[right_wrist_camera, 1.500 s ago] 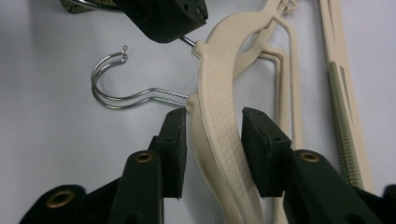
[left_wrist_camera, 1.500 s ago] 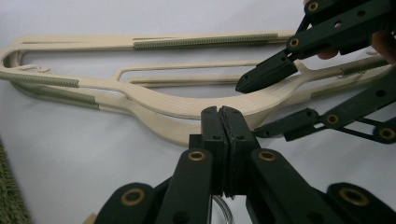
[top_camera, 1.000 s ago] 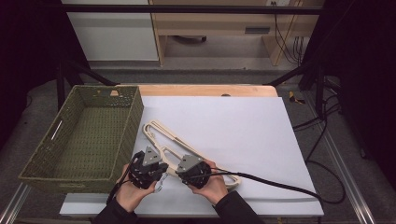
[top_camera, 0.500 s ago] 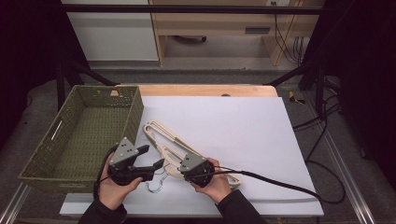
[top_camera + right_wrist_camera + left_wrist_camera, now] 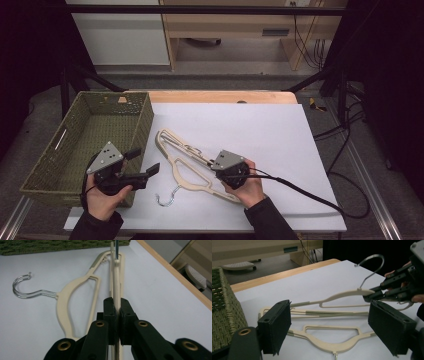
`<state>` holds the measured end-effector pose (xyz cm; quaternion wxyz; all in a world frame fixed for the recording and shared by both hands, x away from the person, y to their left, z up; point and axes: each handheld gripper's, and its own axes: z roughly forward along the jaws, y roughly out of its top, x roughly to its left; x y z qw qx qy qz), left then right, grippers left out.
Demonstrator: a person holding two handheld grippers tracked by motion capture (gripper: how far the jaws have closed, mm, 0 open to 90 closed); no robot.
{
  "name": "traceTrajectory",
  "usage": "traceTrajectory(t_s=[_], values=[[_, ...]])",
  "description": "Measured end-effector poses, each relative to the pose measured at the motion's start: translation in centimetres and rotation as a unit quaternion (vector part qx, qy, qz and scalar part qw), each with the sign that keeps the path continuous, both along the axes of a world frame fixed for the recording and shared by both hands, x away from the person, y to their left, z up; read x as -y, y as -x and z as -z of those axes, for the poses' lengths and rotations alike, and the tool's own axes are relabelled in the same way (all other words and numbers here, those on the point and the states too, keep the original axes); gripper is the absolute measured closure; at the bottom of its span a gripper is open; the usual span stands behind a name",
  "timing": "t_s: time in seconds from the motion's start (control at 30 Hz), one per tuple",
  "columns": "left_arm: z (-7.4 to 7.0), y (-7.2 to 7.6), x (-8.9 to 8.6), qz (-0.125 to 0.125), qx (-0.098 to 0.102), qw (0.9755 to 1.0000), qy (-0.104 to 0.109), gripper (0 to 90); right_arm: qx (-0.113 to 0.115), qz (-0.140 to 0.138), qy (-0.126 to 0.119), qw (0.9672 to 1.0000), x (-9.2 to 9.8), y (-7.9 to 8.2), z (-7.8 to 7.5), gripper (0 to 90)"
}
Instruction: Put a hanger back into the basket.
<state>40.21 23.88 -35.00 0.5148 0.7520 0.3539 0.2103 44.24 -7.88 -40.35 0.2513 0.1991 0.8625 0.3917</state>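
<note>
The right gripper is clenched on the upper cream plastic coat hanger with a silver wire hook, its black jaws pinching the hanger's thin bar edge-on in the right gripper view, and in the left gripper view that hanger stands tilted up off the desk with its hook in the air. The left gripper is released, jaws spread wide with nothing between them, and has drawn back to the left since the earlier pictures: it sat close against the right gripper over the hangers, and now hovers beside the green woven rectangular basket, apart from the hangers. Judgement: the left gripper has let go of the work and the right one alone carries the lifted hanger, so separating the top hanger from the pile appears to be the step in hand, with the basket the likely destination. A second cream plastic coat hanger lies flat on the white sheet covering the desk, its wire hook pointing toward the person; a third may lie beneath, though the overlapping bars make the count uncertain. No brand, label or legible writing shows on the hangers, the basket, the grippers or the furniture behind the desk.
</note>
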Motion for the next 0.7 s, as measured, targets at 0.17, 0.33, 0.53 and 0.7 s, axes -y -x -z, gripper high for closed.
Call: traceTrajectory(t_s=[0.17, 0.33, 0.53, 0.7], values=[[0.4, -0.2, 0.5, 0.014, 0.000, 0.9998, -0.013, 15.7, -0.009, 0.001, -0.023, 0.9997, 2.1, -0.3, -1.1, 86.6], [0.7, -0.4, 1.4, 0.031, -0.001, 0.9992, -0.027, 14.0, -0.029, -0.028, -0.044, 0.9982, 3.5, 0.2, -2.3, 86.6], [0.6, -0.6, 3.4, 0.069, -0.002, 0.9964, -0.049, 14.9, -0.061, -0.065, -0.067, 0.9938, 4.2, 0.9, -3.0, 86.6], [1.2, -1.2, 5.4, 0.105, -0.011, 0.9920, -0.070, 16.8, -0.083, -0.097, -0.079, 0.9886, 4.1, 1.5, -3.1, 86.6]])
